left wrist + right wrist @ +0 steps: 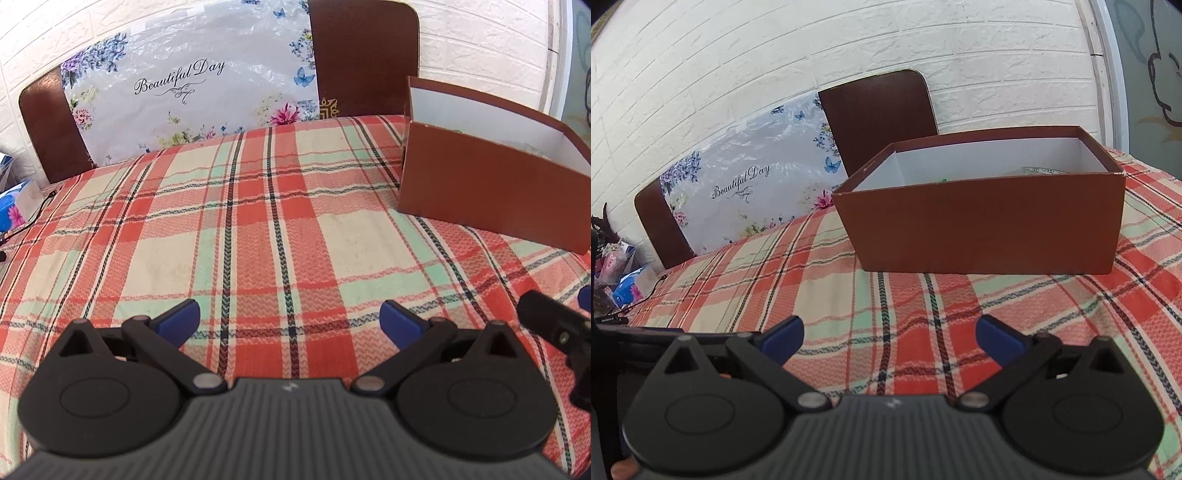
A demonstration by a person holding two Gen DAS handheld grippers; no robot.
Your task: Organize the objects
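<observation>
Nearest the lens, the left gripper (290,317) is hanging over the plaid tablecloth (258,229) with its blue pads (181,315) spread wide, gripping nothing and touching nothing. The right gripper (889,334) is doing the same in its own view: jaws wide apart, nothing between them, the checked cloth showing through the gap. A black piece of the right gripper is poking into the left view at the right edge, cut off by the frame.

The brown box (982,221) is sitting on the cloth ahead of the right gripper, well apart from its tips, open at the top with a white lining. Its front wall is hiding nearly everything inside; only a pale patterned edge and a scrap of green are peeking over the rim, too little to tell what they are. In the left view the same box is lying off to the right, partly cropped.

Behind the table, two dark chair backs (879,118) are standing against the white brick wall (775,55), a flowered sheet (192,92) reading "Beautiful Day" propped between them. Blurred clutter is sitting at the far left edge.
</observation>
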